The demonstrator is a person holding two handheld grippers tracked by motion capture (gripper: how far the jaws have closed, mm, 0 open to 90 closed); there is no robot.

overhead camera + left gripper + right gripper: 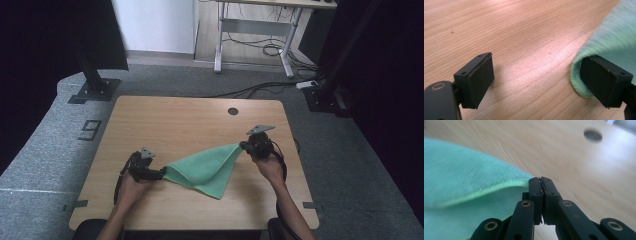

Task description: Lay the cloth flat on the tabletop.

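The one piece of writing that can be read is a dark numeral on the grey floor (45, 150) to the left of the bench (190, 117); seen from the high view it looks like a 9, though it may be a 6 seen from the far side. No brand or label shows on the green cloth (207, 170), on the tongs or on the wood. The cloth lies on the near middle of the bench between the two hands, one corner lifted off the wood toward the right. The right tongs (243, 145) are clamped together on that raised corner; in the right gripper view the toothed pads (535, 188) meet with the cloth's hem at their tip, and how much fabric sits between them is hidden. The left tongs (162, 173) stand wide at the cloth's left corner; in the left gripper view one pad (605, 81) lies against the rolled green edge while the other (477, 81) is over bare wood, so nothing is gripped. The right gripper view is blurred, the cloth's weave smeared. A round cable hole (233, 111) sits near the far edge of the bench. The person's forearms are cut off at the bottom of the high view, and dark curtains hide both sides of the room.
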